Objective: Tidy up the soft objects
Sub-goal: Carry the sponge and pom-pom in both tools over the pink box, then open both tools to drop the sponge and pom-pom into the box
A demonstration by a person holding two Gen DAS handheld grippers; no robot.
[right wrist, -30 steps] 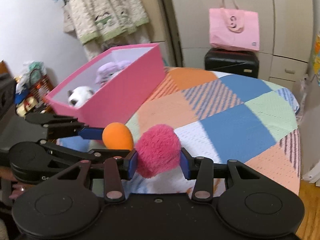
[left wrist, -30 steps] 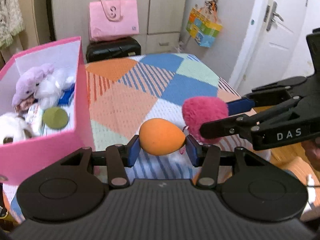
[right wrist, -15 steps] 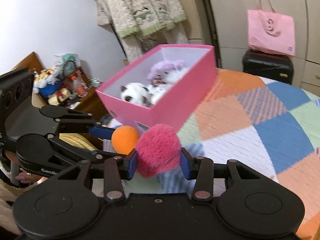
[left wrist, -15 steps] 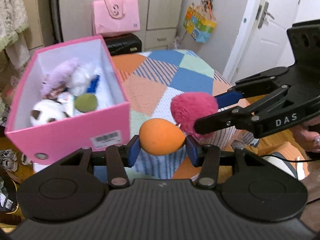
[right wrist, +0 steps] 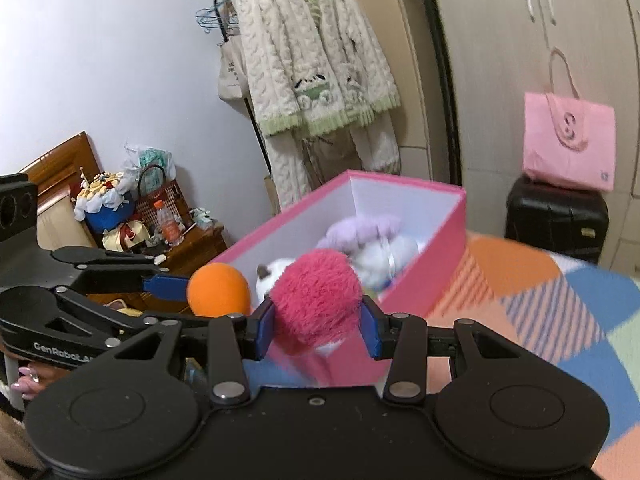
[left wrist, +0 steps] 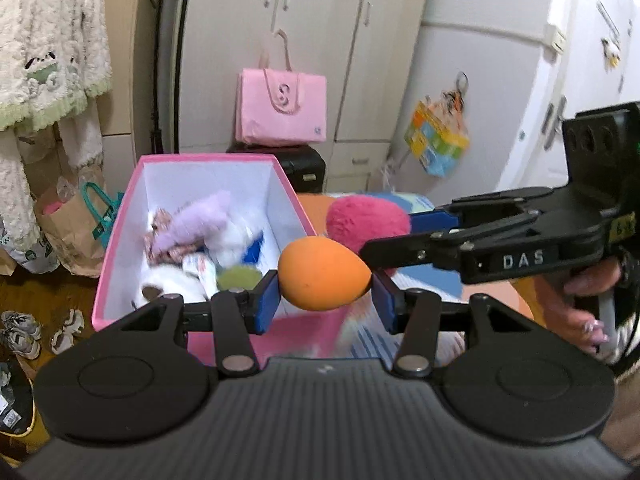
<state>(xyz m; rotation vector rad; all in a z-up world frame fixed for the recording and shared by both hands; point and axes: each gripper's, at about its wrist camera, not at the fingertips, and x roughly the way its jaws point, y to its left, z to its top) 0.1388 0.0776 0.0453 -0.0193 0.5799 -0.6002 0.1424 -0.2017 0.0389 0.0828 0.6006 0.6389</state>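
Just beyond both claws sits the open pink cardboard box (left wrist: 120, 240); left claw (left wrist: 325, 292) grips an orange foam egg (left wrist: 324, 274), right claw (right wrist: 317, 330) a fuzzy magenta pom-pom (right wrist: 316, 296).

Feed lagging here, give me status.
Left gripper shut on orange ball. Right gripper shut on pink pompom. Pink box ahead, nothing blocking.

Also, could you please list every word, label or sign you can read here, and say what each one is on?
"DAS": on the right gripper, seen from the left wrist.
"GenRobot": on the left gripper, seen from the right wrist; its end is cut off.
"S": a curly sign on the pink tote bag.
Print on bags beside the pink box: too blurred.
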